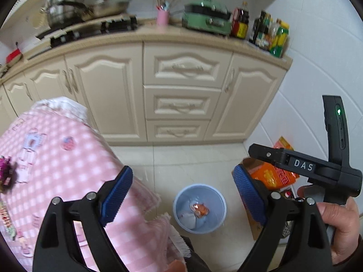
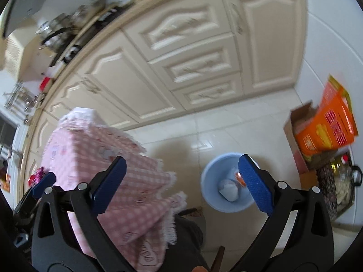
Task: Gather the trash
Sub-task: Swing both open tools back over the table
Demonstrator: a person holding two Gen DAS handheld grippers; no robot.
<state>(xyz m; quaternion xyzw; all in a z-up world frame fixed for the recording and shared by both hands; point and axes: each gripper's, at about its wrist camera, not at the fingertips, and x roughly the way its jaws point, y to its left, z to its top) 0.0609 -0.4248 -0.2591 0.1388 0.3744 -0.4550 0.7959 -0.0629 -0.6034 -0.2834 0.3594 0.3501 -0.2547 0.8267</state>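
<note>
A light blue bin [image 1: 199,208] stands on the tiled floor beside the table and holds a white wad and an orange wrapper [image 1: 200,208]. It also shows in the right wrist view [image 2: 226,182]. My left gripper [image 1: 181,195] is open and empty, above the floor between the table edge and the bin. My right gripper [image 2: 181,183] is open and empty, high above the bin; its body shows at the right in the left wrist view [image 1: 304,166]. A purple wrapper [image 1: 5,173] lies at the table's left edge, and also shows in the right wrist view [image 2: 36,178].
The table has a pink checked cloth [image 1: 63,158] hanging over its edge. Cream cabinets [image 1: 181,95] run along the back, with pots and bottles on the counter. An orange box in a cardboard carton [image 2: 322,127] stands by the right wall.
</note>
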